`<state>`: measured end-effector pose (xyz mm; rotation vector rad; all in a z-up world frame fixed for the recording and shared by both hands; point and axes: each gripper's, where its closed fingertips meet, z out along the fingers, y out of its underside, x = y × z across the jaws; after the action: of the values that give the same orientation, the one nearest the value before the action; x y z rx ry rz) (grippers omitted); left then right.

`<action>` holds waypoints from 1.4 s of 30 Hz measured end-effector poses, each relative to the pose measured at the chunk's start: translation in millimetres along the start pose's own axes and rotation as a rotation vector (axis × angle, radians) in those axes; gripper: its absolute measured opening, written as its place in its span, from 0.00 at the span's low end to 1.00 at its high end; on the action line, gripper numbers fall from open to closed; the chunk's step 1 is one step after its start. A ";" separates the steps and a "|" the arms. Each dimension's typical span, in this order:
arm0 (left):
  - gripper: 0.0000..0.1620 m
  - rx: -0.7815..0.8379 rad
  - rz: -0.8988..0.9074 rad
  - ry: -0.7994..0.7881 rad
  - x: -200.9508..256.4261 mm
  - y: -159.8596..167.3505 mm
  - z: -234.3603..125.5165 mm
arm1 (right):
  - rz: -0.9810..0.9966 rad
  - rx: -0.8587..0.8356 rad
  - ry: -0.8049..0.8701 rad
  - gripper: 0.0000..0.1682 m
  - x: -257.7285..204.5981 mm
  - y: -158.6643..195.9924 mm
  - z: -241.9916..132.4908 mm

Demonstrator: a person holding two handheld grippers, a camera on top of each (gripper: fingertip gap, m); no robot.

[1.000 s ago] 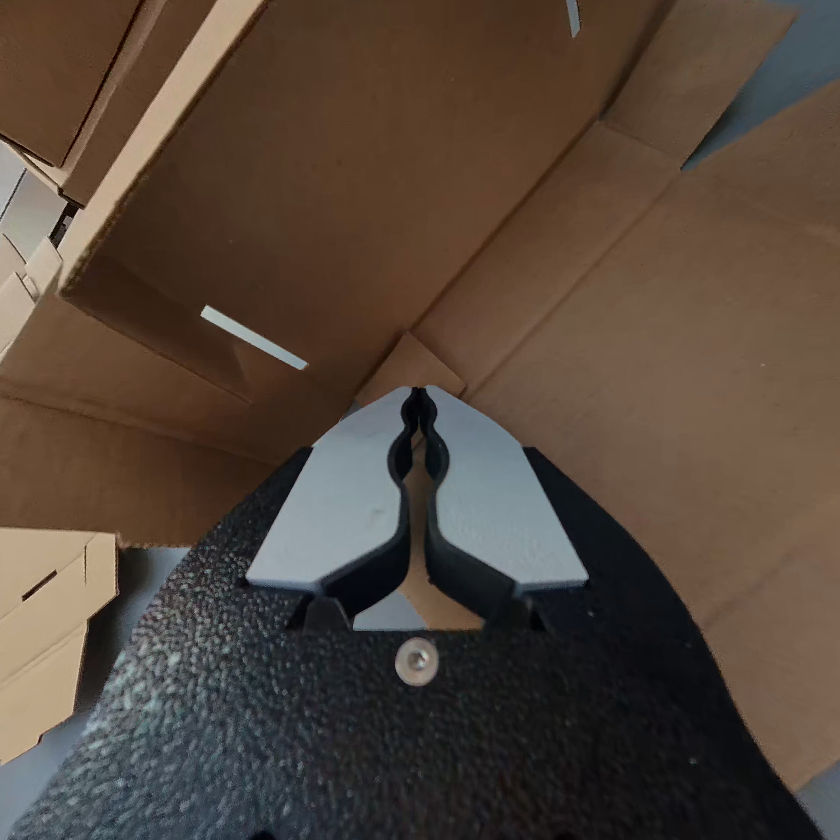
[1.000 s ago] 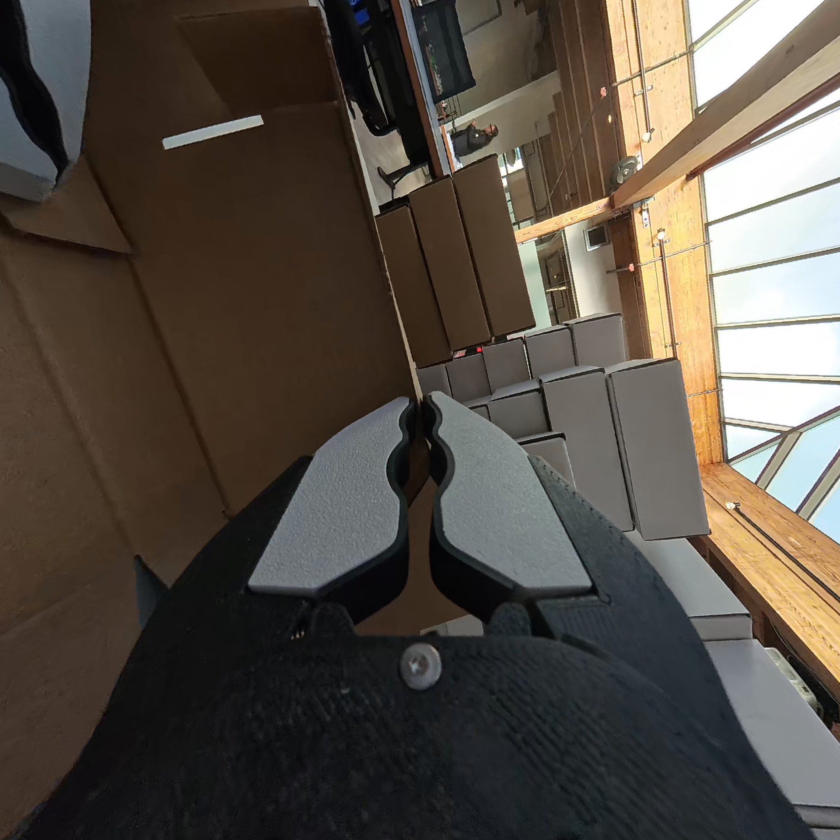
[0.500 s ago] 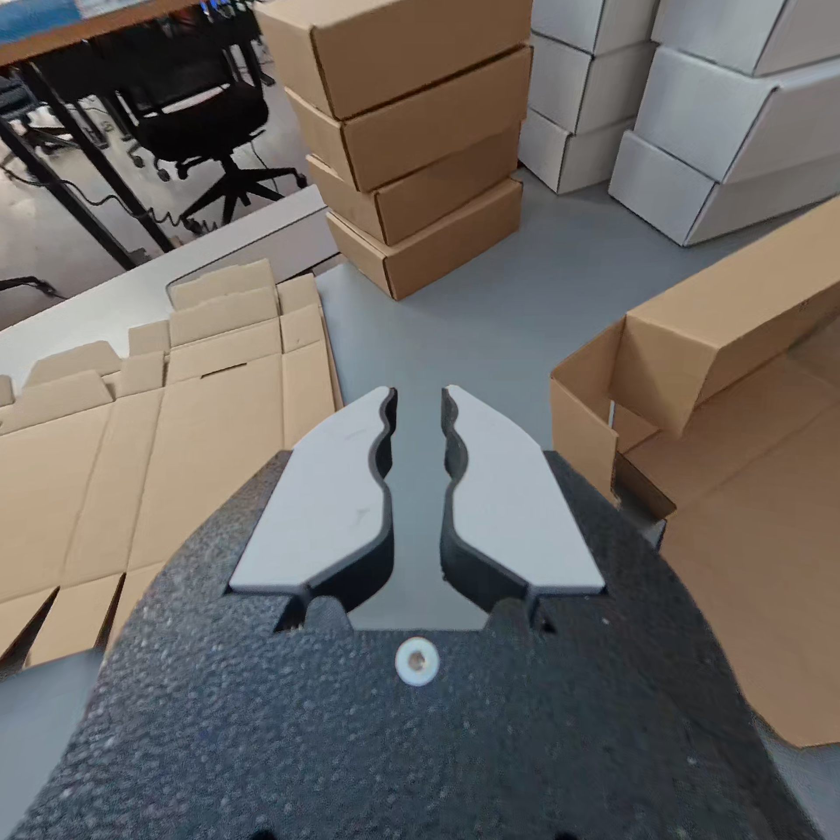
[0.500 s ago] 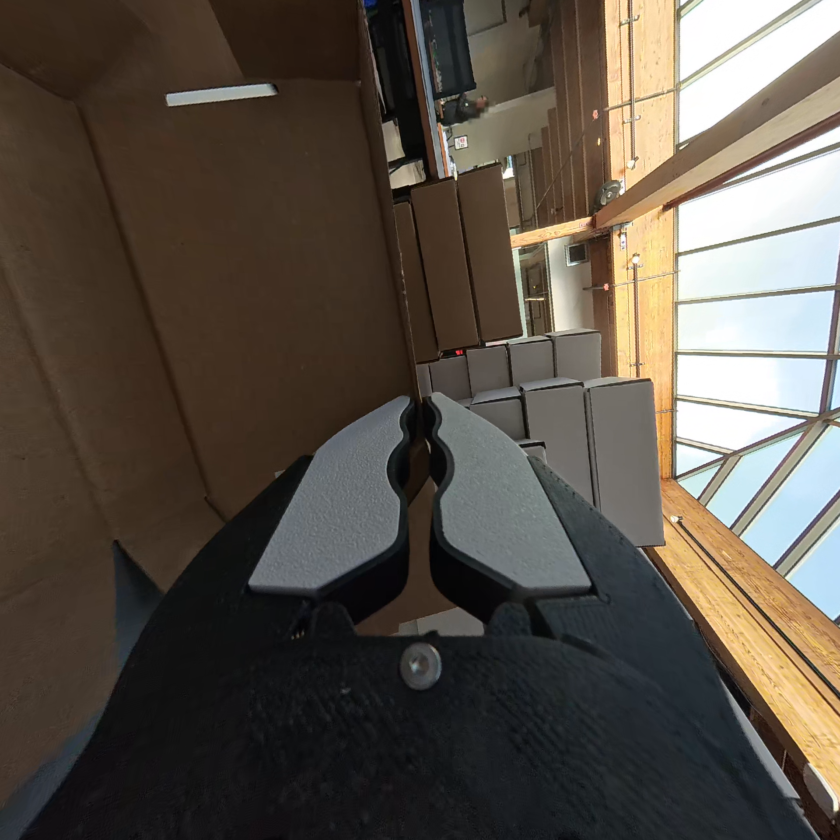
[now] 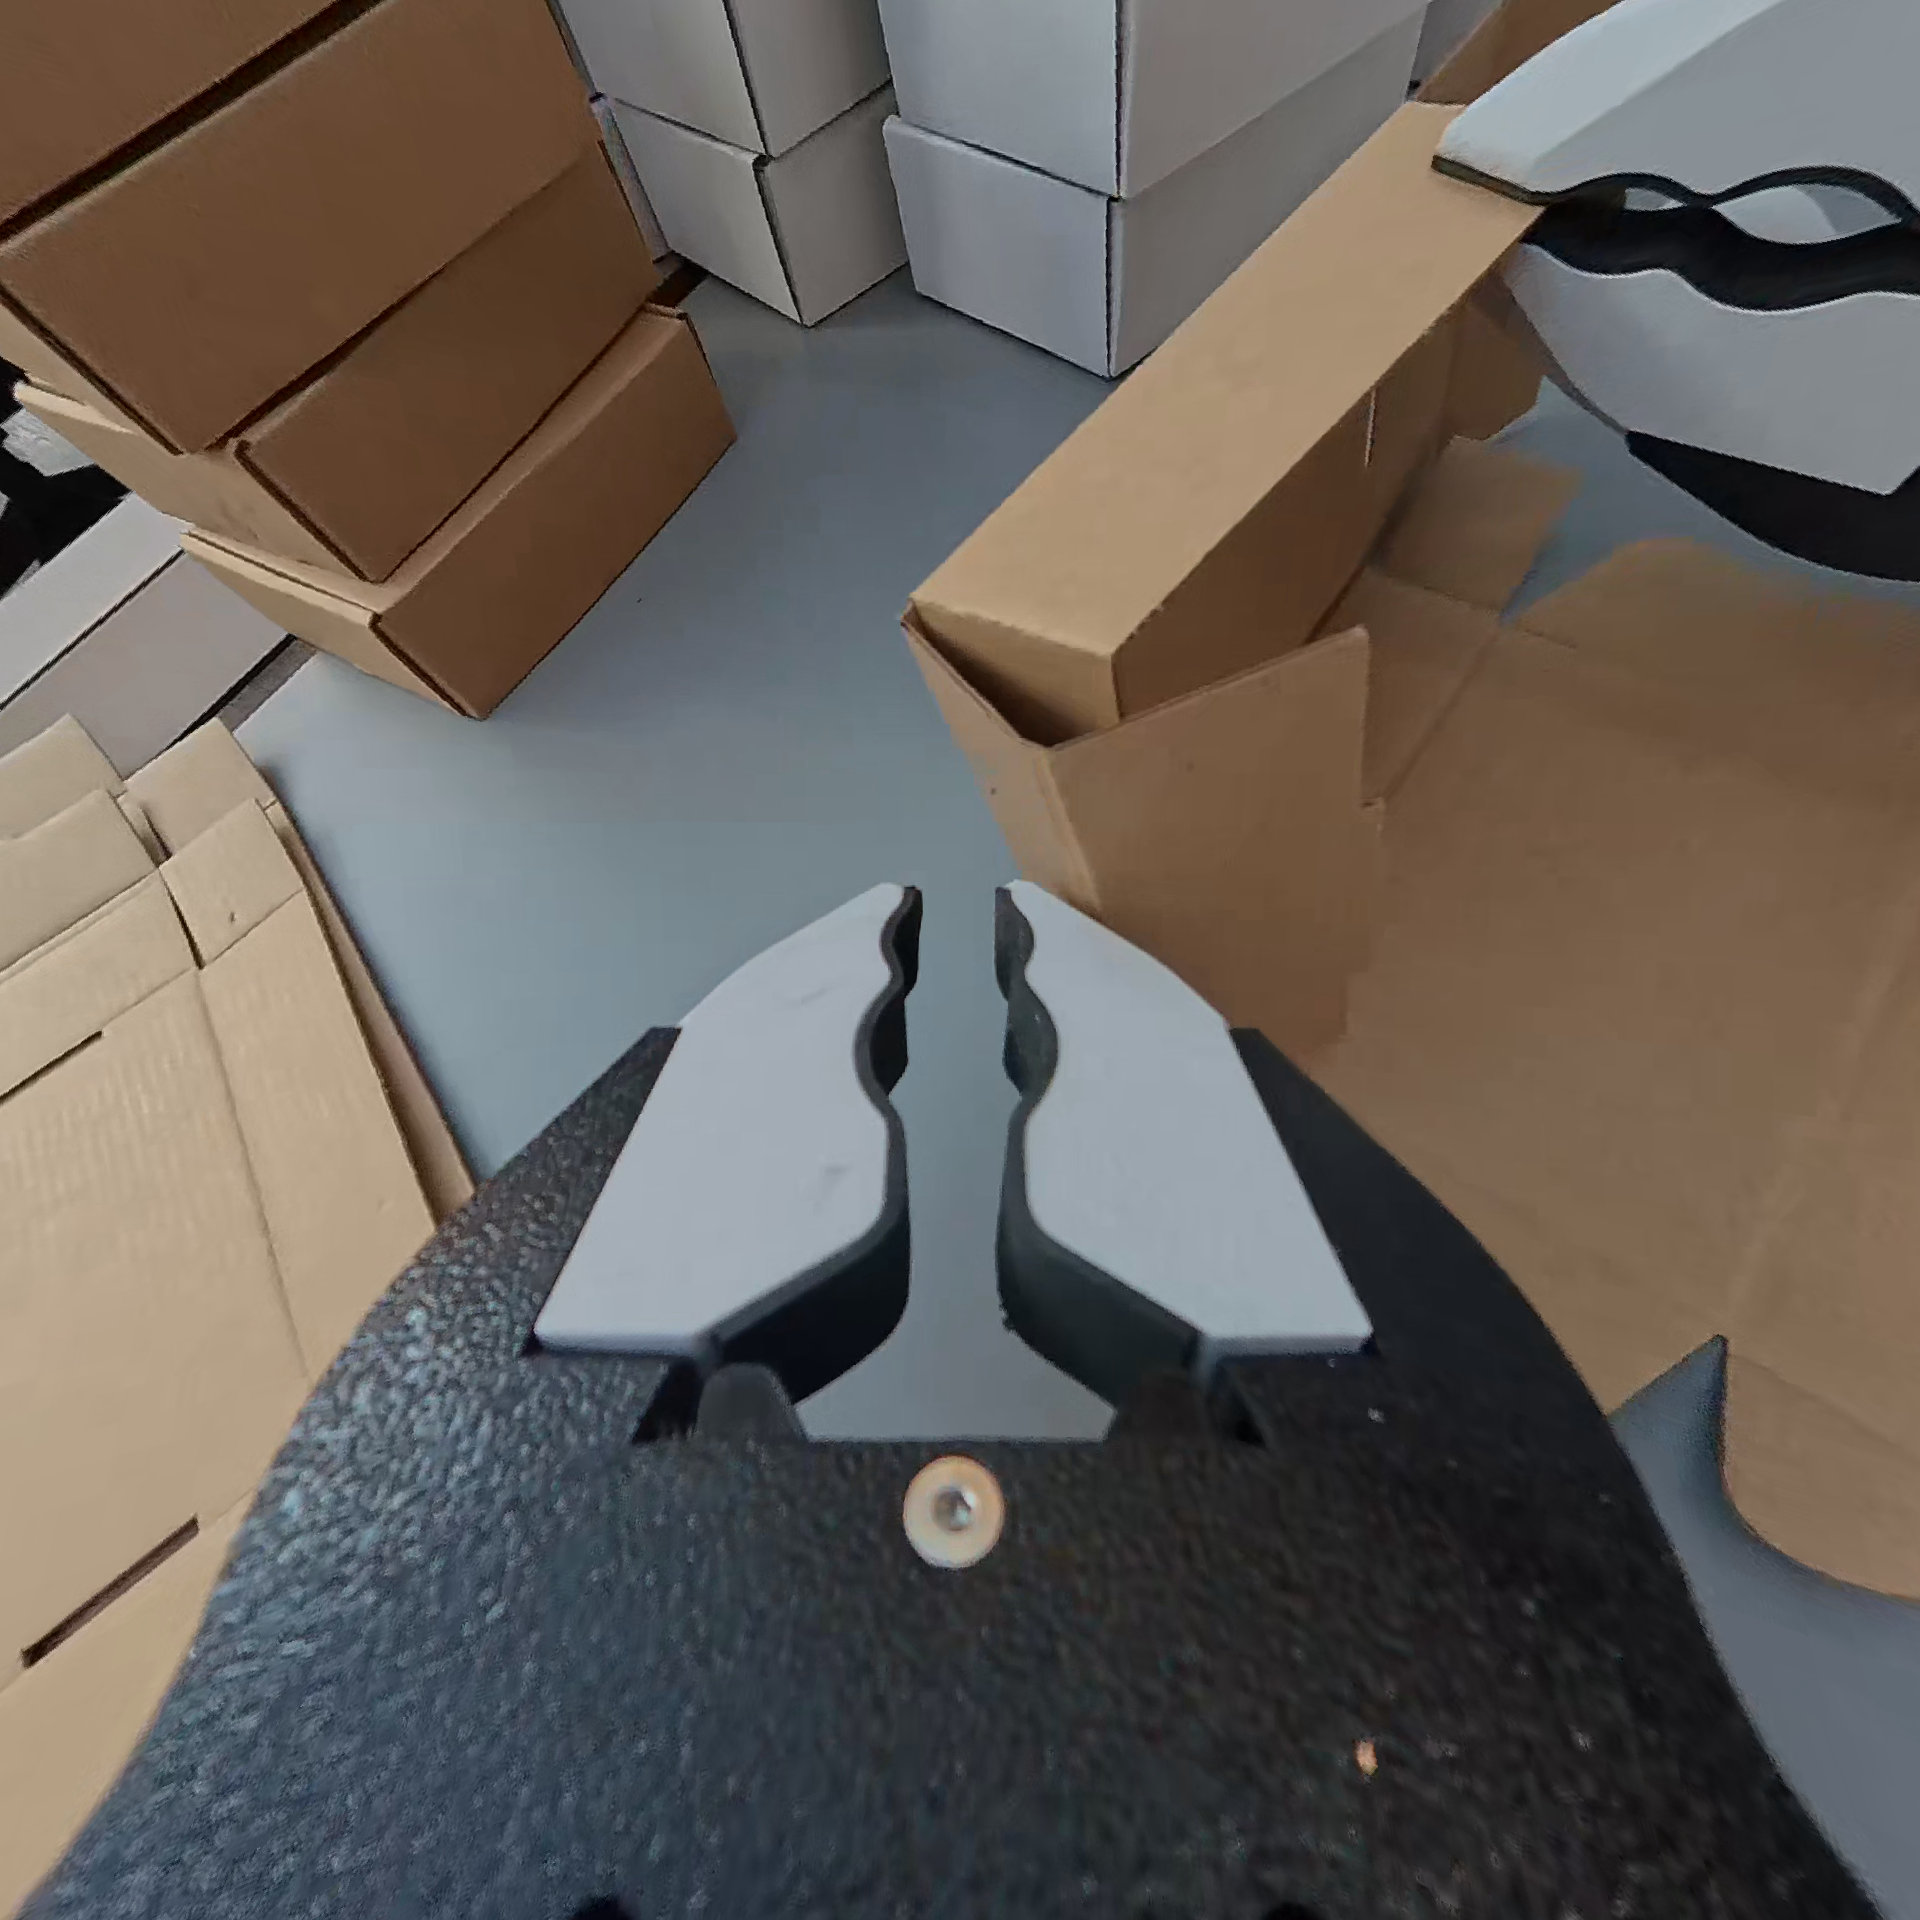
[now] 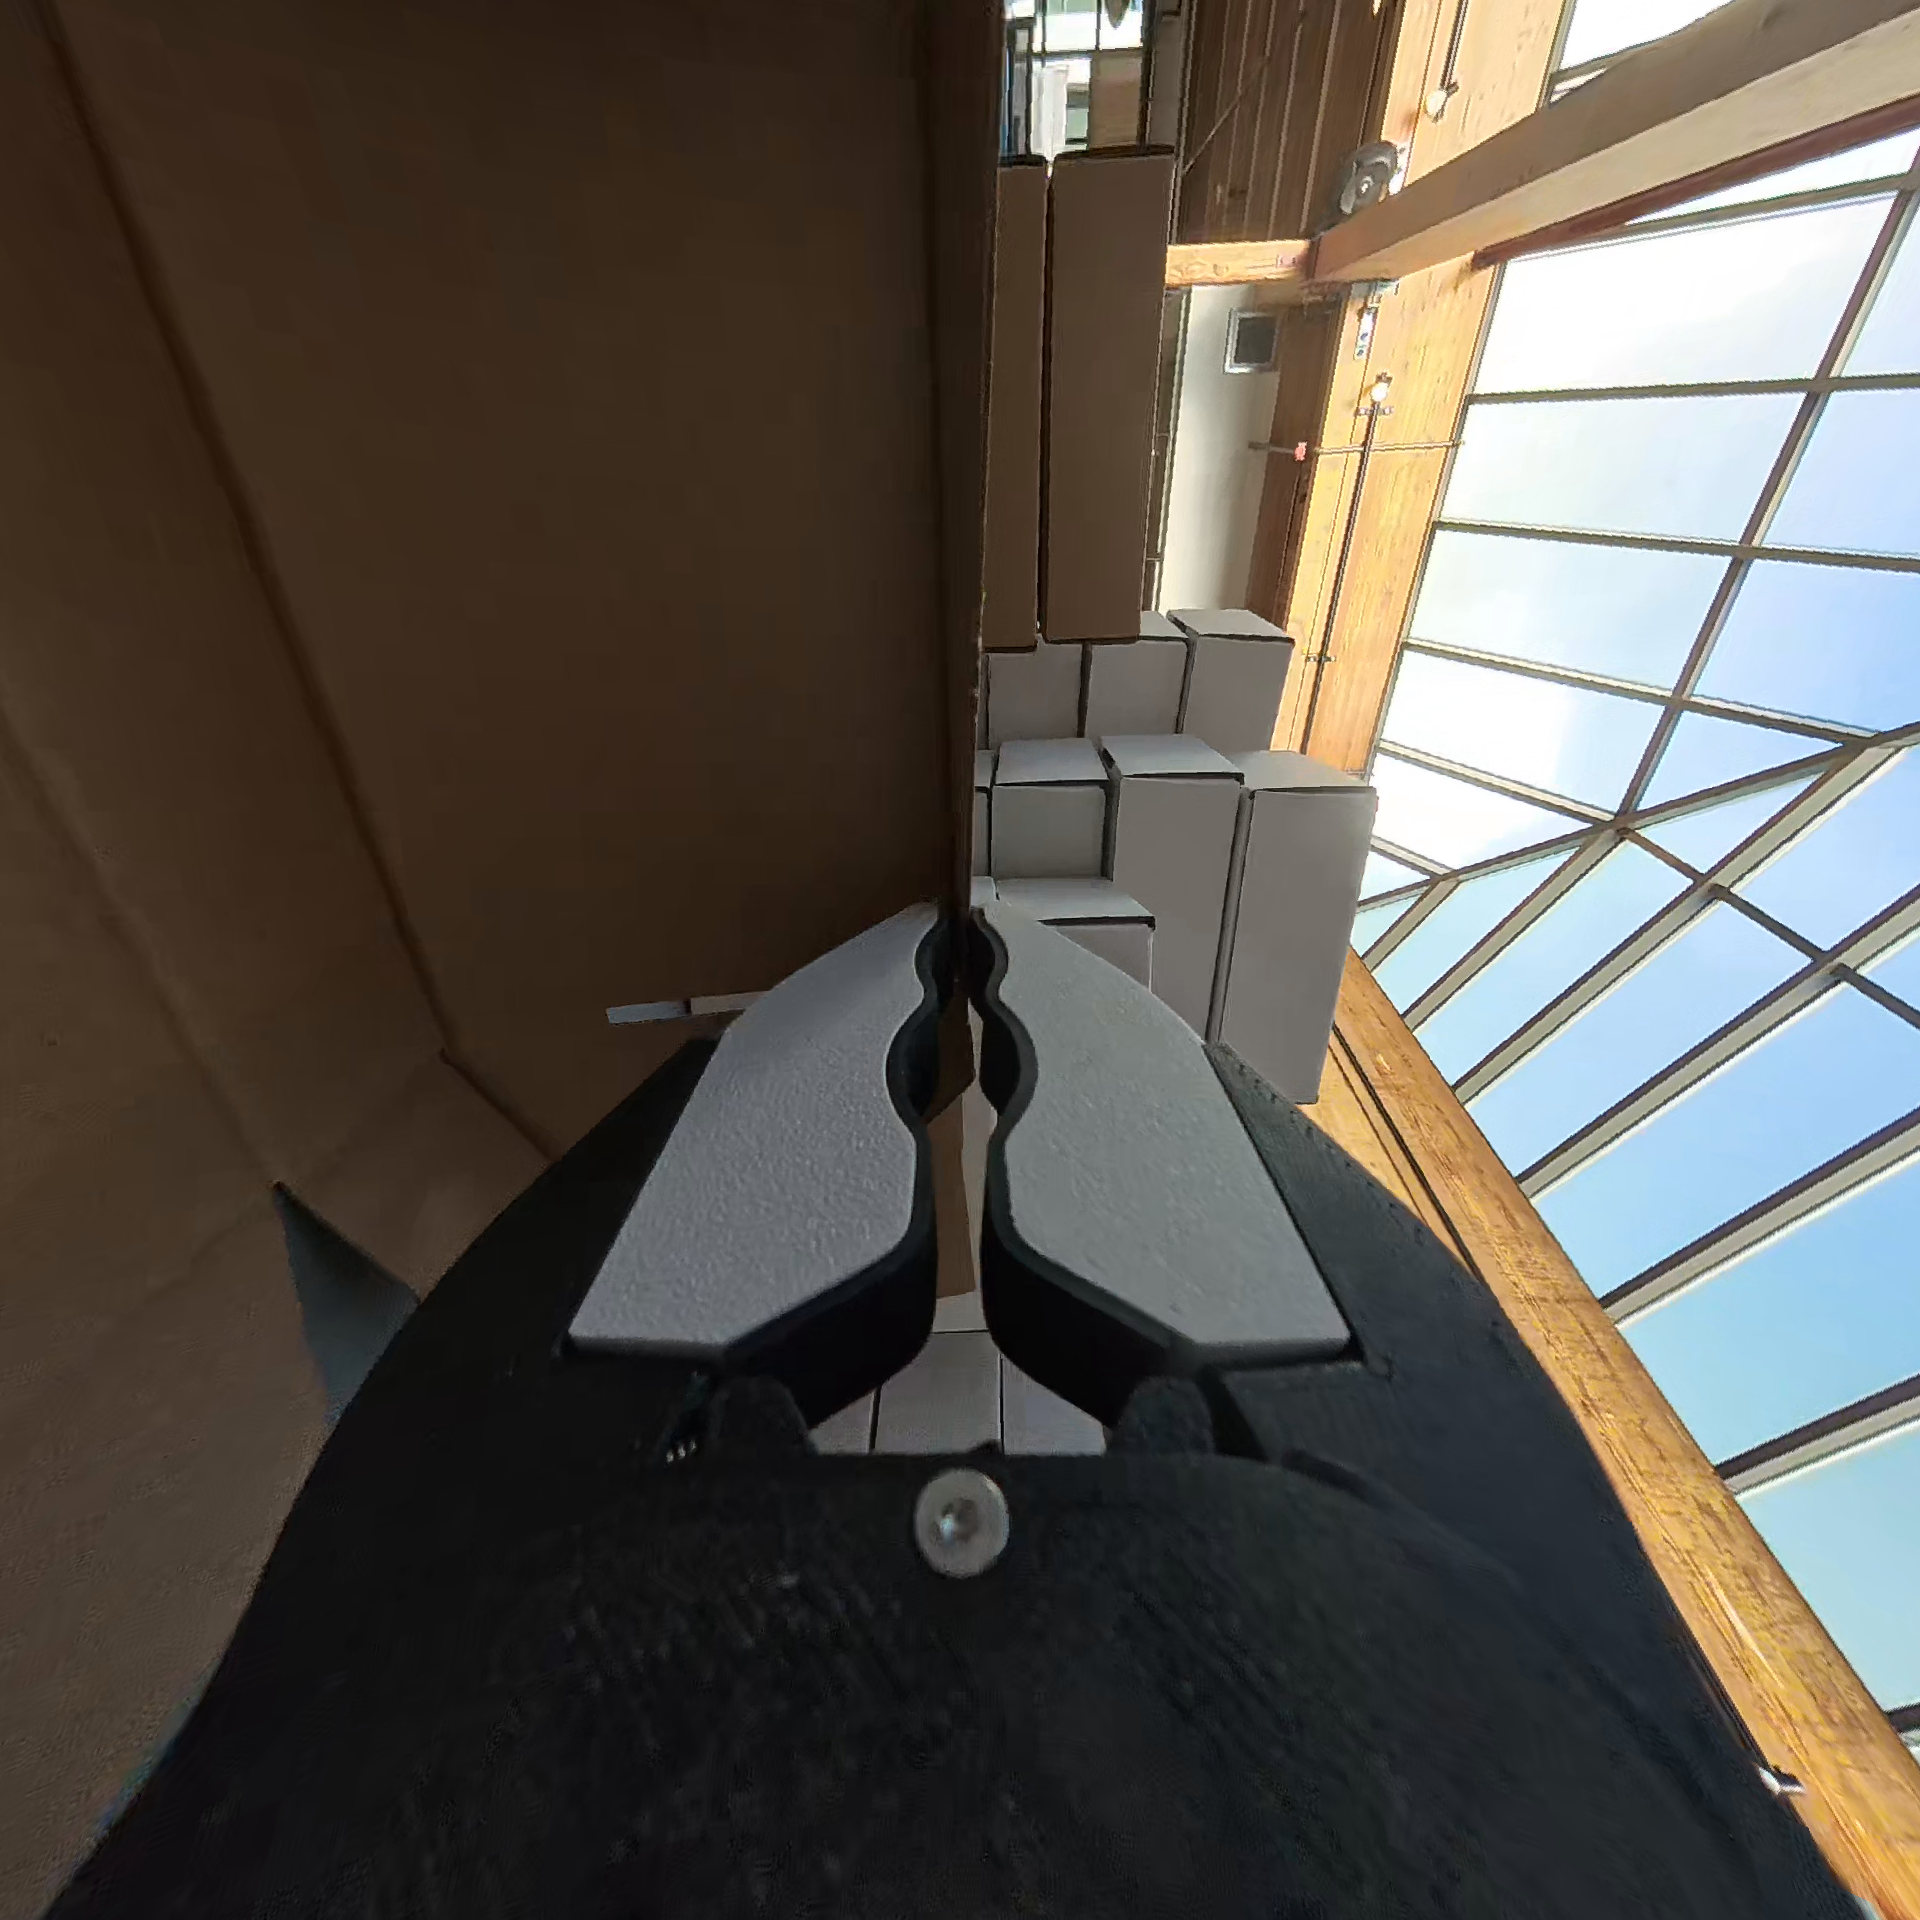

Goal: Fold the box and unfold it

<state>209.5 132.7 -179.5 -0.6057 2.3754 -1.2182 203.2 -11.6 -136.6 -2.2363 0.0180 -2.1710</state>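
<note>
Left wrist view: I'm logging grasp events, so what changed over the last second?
The left gripper let go of the box's small corner flap, opened and pulled back; it now hangs open above the grey floor. The right gripper stayed shut on the box's wall edge.

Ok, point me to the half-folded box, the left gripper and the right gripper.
half-folded box (image 5: 1226,499): left wrist view, on its raised side wall.
left gripper (image 5: 957,904): left wrist view, gap between its open fingers.
right gripper (image 6: 958,920): right wrist view, where its fingers pinch the box wall's edge.
</note>
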 end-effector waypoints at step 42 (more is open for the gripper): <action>0.16 0.057 -0.200 -0.103 31.5 -17.0 4.6 | 0.119 0.321 -0.399 0.05 -4.0 -5.7 -23.1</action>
<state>189.2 103.7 -172.7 -0.8828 2.2296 -1.2994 179.9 -6.0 -139.8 -2.3552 -0.1849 -1.5113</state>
